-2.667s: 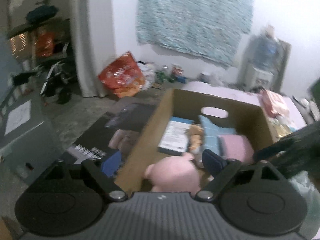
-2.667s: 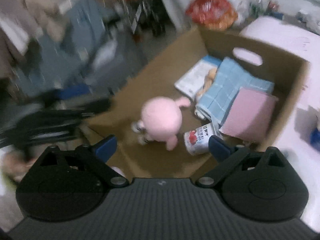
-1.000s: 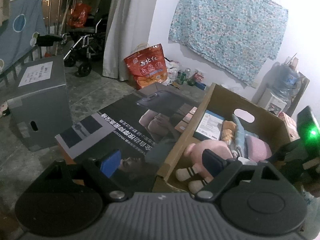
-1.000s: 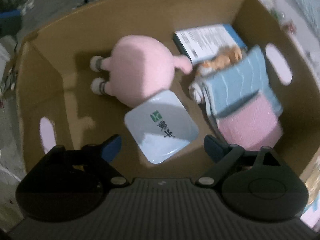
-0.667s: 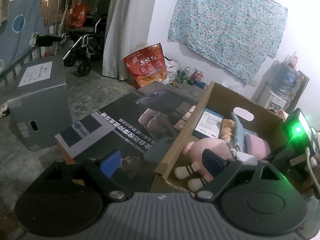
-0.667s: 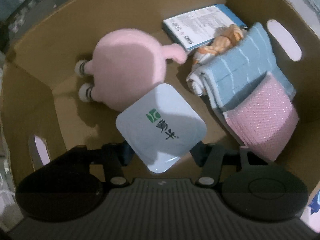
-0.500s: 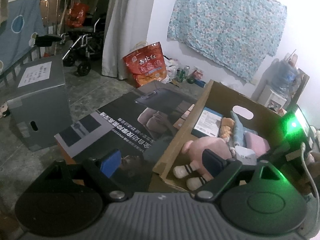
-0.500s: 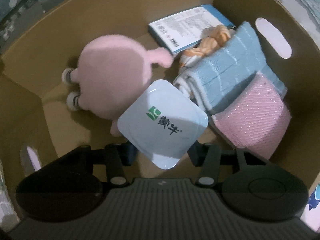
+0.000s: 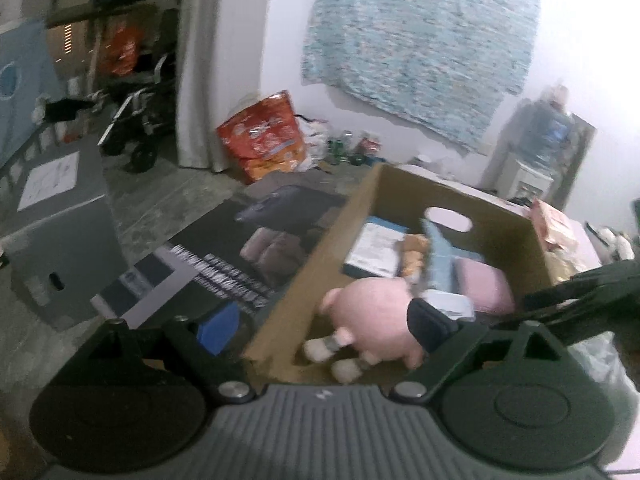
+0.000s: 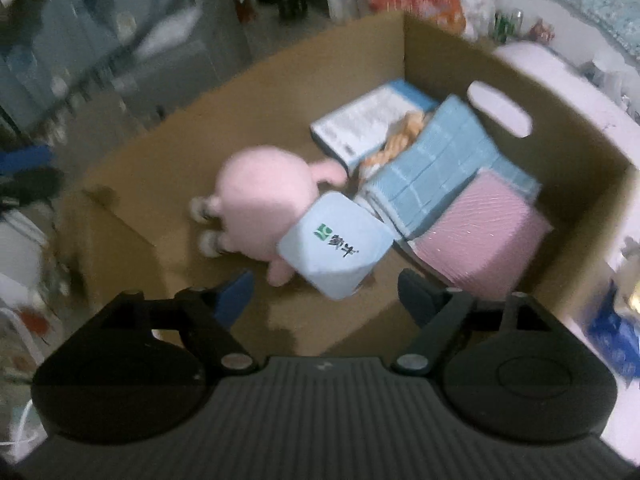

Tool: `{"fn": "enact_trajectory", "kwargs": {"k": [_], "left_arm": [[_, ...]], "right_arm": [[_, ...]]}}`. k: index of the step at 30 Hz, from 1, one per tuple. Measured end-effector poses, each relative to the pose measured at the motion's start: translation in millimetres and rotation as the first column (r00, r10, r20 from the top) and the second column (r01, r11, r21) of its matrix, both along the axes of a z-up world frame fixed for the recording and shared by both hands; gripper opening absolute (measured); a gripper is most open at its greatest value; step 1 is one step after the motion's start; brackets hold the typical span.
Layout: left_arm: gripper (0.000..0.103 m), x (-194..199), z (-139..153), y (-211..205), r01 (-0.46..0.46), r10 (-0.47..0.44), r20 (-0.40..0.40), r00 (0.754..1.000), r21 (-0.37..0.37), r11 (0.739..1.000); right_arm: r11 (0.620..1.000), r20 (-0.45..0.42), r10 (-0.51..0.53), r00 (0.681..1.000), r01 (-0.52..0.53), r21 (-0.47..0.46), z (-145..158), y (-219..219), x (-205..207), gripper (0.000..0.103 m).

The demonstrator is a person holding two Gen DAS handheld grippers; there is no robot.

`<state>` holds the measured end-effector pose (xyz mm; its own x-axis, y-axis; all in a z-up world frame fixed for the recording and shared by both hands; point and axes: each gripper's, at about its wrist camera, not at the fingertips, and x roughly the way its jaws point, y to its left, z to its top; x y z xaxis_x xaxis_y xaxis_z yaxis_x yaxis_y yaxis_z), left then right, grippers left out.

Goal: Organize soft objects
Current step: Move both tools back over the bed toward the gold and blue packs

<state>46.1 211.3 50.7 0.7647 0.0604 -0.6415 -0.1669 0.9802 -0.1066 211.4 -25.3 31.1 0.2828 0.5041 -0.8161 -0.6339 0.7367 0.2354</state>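
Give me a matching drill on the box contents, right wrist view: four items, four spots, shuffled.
Items:
1. pink plush
2. pale blue pack
3. pink folded cloth
4. blue-edged booklet

Places:
A. near the far corner, lying flat
B. leaning against the plush's near side
C. below the handle cutout, beside the blue towel
D. mid-floor, feet toward the left wall

Pairs: 1-D, 2-B, 3-C, 4-A

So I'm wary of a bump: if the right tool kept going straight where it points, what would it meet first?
Probably the light blue packet leaning on the pink plush in the cardboard box; depth is unclear.
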Motion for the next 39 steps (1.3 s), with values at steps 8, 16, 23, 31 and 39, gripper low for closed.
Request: {"fn": "enact_trajectory", "kwargs": {"k": [8, 16, 23, 31, 39], "left_arm": [[0.100, 22.4, 30.8, -80.4, 0.219, -0.219, -0.002, 0.976, 0.072, 0.973], [0.103, 63.9, 62.8, -183.2, 0.474, -0.470, -0.063, 0.881, 0.124, 0.872], [0.103, 119.4, 57.1, -279.5, 0.629, -0.623, -0.121, 0.773, 0.270, 0.729], [0.103, 190.1, 2.5, -369.1, 0.776, -0.716, -0.305, 0.628, 0.316, 0.547], [0.100, 279.6, -50.5, -403.1, 0.719, -0.617, -0.457, 0.641, 0.075, 0.691]], "right_arm": [[0.915, -0.001, -0.164, 0.987, 0.152, 0.374, 43.9, -144.2, -74.3, 0.087], [0.796, 0.007, -0.399, 0.917, 0.343, 0.499, 45.7, -280.3, -121.2, 0.094], [0.645, -0.050, -0.590, 0.806, 0.507, 0.572, 22.2, -364.3, -104.7, 0.100], [0.516, -0.196, -0.654, 0.731, 0.620, 0.591, -37.2, -404.3, -59.8, 0.100], [0.453, -0.270, -0.658, 0.703, 0.655, 0.605, -65.3, -418.7, -13.6, 0.100]]}}
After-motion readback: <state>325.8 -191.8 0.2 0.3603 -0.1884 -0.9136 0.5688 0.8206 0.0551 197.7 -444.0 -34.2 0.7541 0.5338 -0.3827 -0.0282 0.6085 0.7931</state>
